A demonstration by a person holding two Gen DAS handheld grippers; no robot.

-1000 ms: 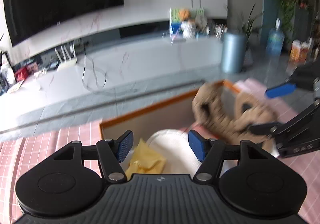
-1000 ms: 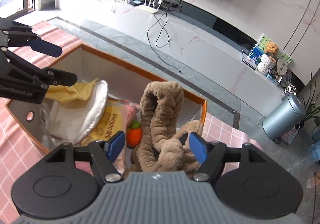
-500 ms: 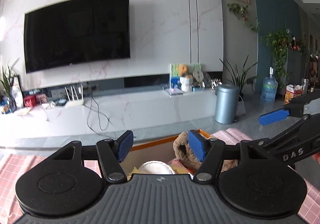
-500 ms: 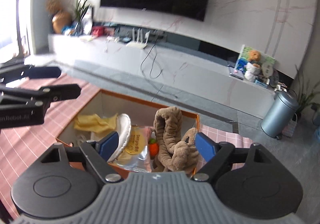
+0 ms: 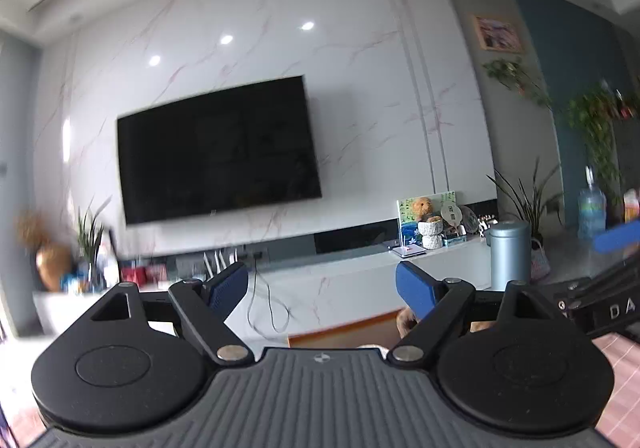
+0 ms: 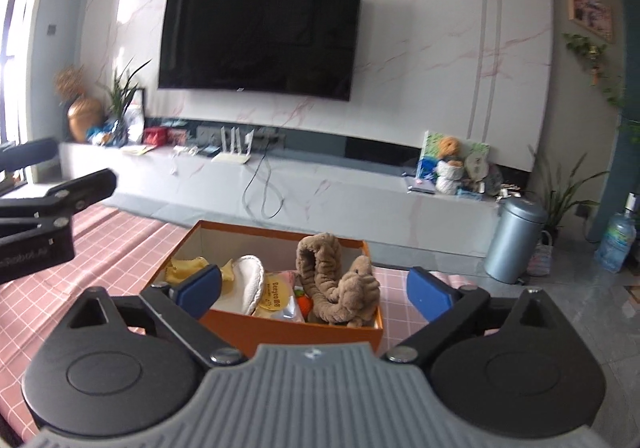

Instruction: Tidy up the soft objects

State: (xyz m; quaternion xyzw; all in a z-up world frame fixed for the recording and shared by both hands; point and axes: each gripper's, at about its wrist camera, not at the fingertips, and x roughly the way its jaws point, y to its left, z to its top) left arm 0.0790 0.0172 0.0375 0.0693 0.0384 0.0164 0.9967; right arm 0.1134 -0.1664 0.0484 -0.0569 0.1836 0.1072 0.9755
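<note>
Two gripper units (image 6: 314, 294) (image 5: 322, 290), one box (image 6: 292, 328)

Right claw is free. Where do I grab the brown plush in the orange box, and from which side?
Take the brown plush by its raised loop at the back, which arches above the orange box rim. Bring the open right claw down from above, fingers across the loop; the lower bunched part lies near the box's right wall.

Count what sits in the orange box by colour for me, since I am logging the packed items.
In the orange box:
Brown plush toy: 1
White round pad: 1
Yellow cloth: 1
Yellow-labelled packet: 1
Orange carrot toy: 1
Total: 5
</note>
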